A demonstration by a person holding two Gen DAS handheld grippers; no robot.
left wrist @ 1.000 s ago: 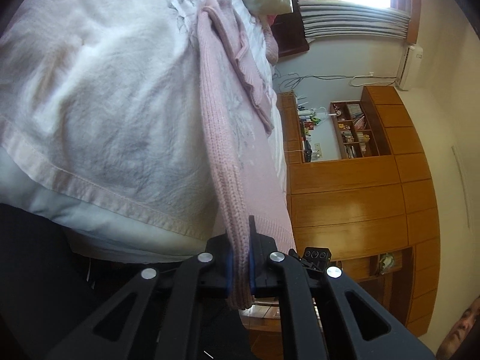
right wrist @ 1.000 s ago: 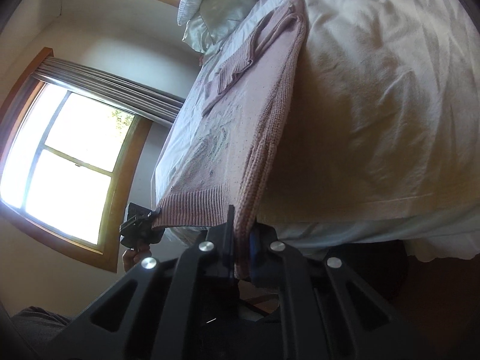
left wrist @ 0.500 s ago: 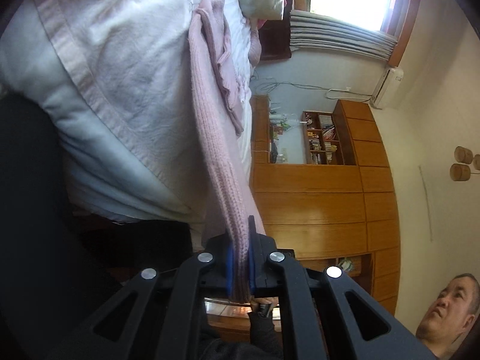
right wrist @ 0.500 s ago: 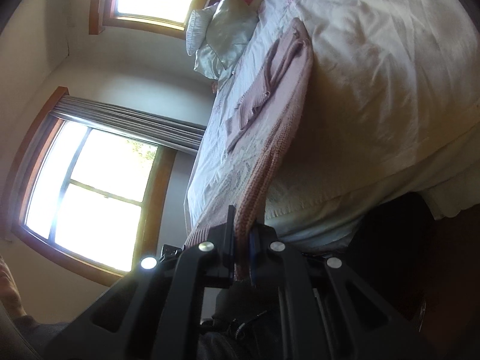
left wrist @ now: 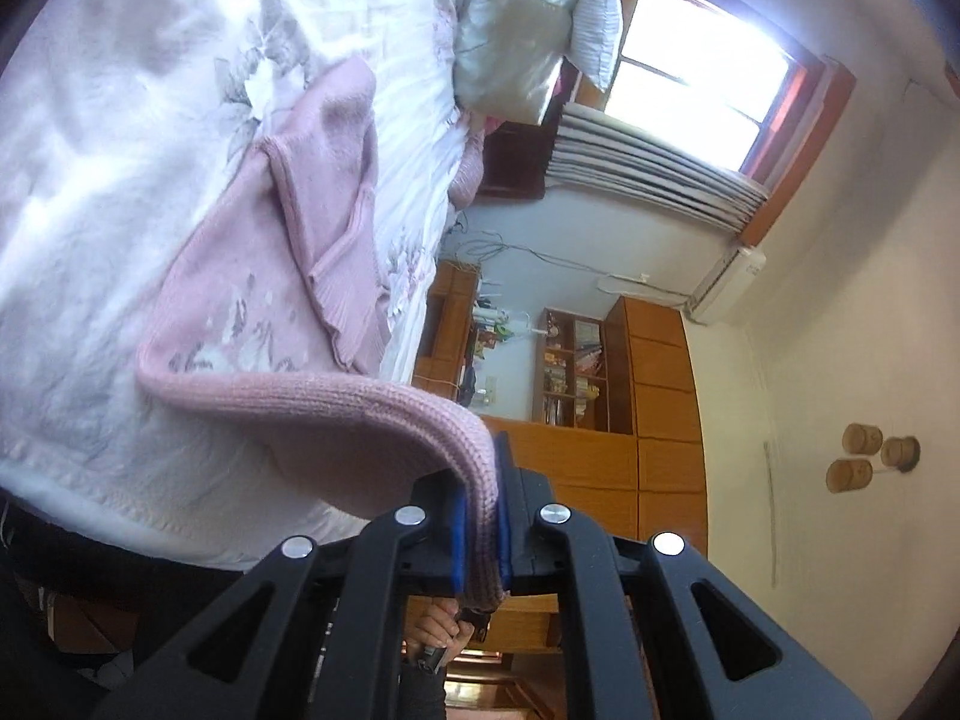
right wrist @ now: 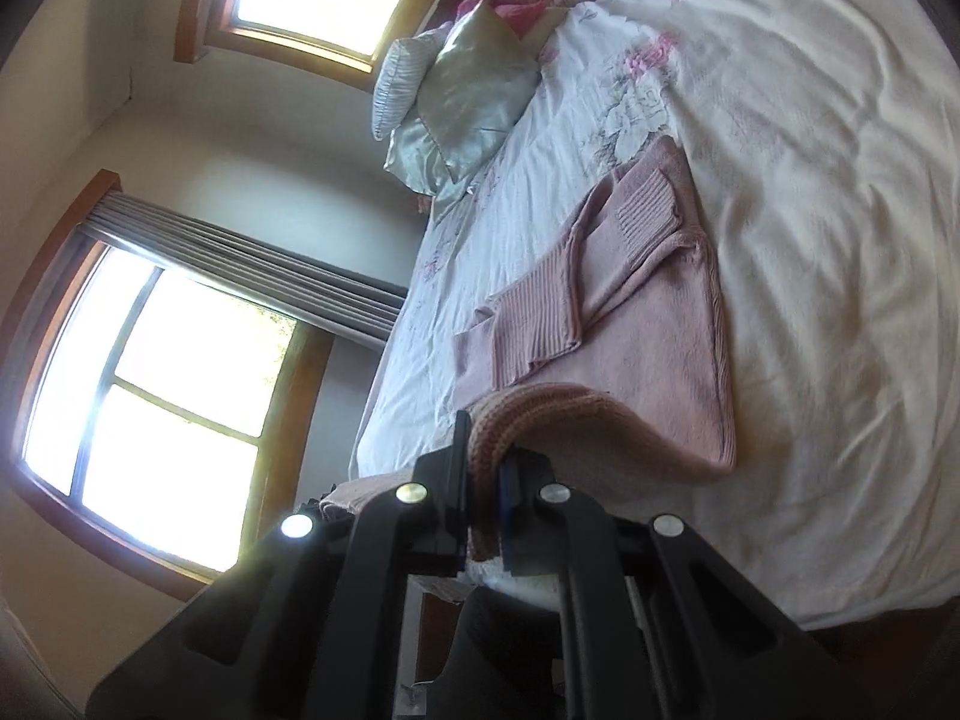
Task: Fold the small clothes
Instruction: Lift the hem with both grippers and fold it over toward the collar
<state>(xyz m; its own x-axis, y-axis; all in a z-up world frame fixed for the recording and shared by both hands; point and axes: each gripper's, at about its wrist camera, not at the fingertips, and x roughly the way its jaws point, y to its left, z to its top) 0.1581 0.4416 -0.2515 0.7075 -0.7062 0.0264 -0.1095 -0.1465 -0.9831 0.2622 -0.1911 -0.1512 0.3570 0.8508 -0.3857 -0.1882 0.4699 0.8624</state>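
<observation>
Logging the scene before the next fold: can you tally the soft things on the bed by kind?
Sweater: 1, pink, hem pinched by both the left gripper and the right gripper
Pillows: 2, a shiny one and a ribbed one
Bedspread: 1, white
Total: 4

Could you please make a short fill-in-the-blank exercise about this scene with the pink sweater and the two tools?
1. The left tool is shut on the ribbed hem of the ____ knitted sweater.
2. The sweater lies on a white floral ____.
3. Both sleeves are folded ____ the body of the sweater.
4. The right tool grips the sweater's ____.

Missing words: pink; bedspread; over; hem
</observation>
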